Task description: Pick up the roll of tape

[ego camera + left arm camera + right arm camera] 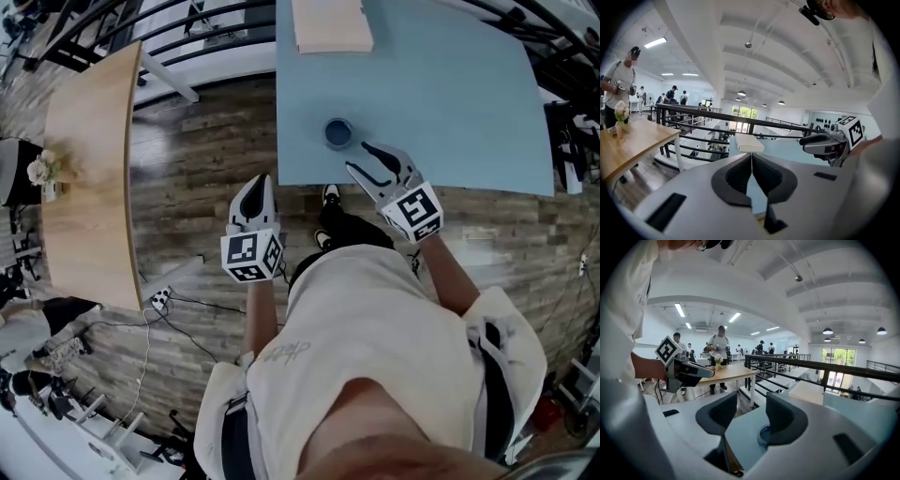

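Jaws of the left gripper (pixel 751 161) are closed, pad against pad, with nothing held between them. In the head view this gripper hangs over the wood-plank floor (pixel 206 159), just off the near left corner of the blue table (pixel 450 94) and apart from it. It points toward the far side of the room.

To its left stands a long wooden table (pixel 89 141) with a small bunch of flowers (pixel 42 171) near its edge. A dark railing (pixel 206 28) runs along the far side.

The roll of tape (pixel 337 132) lies flat on the blue table, close to the near edge and toward the left corner. It is dark blue and round, and nothing is touching it.

Jaws of the right gripper (pixel 358 157) stand apart and hold nothing. They reach over the near edge of the blue table, angled toward the left. The roll sits just beyond their tips and slightly to the left, not between them. The right gripper view confirms this: bare table top shows in the gap, and the roll is partly hidden behind the right-hand jaw.

A flat pale box (pixel 331 25) lies at the far edge of the blue table, well apart from the roll and both grippers.
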Available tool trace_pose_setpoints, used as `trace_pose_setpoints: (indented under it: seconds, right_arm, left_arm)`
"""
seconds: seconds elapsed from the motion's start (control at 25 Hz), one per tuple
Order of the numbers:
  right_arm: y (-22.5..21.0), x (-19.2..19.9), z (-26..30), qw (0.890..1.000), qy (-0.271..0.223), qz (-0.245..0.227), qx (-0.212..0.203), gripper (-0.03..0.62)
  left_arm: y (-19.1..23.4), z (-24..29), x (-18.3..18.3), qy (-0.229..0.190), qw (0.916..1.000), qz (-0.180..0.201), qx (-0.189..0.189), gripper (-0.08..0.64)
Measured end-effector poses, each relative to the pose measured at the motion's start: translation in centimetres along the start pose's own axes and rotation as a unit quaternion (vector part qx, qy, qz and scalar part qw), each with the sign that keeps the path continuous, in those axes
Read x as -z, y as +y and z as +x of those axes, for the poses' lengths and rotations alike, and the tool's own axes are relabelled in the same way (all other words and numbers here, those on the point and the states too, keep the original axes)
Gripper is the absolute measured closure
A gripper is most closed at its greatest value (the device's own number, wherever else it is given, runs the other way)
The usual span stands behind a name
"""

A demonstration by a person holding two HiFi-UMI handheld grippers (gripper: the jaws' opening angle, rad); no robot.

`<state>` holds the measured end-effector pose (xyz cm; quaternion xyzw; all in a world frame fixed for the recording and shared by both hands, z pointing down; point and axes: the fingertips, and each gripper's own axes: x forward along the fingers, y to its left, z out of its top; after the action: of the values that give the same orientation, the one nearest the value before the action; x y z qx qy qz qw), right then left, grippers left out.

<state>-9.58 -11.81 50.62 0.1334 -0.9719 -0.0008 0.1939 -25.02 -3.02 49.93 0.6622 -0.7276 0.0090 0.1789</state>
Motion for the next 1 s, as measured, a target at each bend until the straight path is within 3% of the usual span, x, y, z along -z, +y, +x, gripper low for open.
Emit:
trace_pose_setpoints:
  seconds: [0.2,0.52,1.0]
  right_arm:
    - [-2.8,-0.8,3.5,1.000,-0.016,0.020,0.004,0.394]
    - [-6.2,-0.9,6.9,0.999,-0.017,0.040,-0.004,0.391]
    - [-8.6,3.1,9.4,0.998,0.037,0.042,-0.024,0.391]
  left_arm:
    - [2.1,3.6,-3.1,0.010,0.9993,0.036,0.005,0.540]
    - [4.1,9.3,-5.3,0.019,0.9985,0.050,0.009,0.540]
    - [3.7,15.2,-5.1,0.039,0.9971,0.062,0.023,0.540]
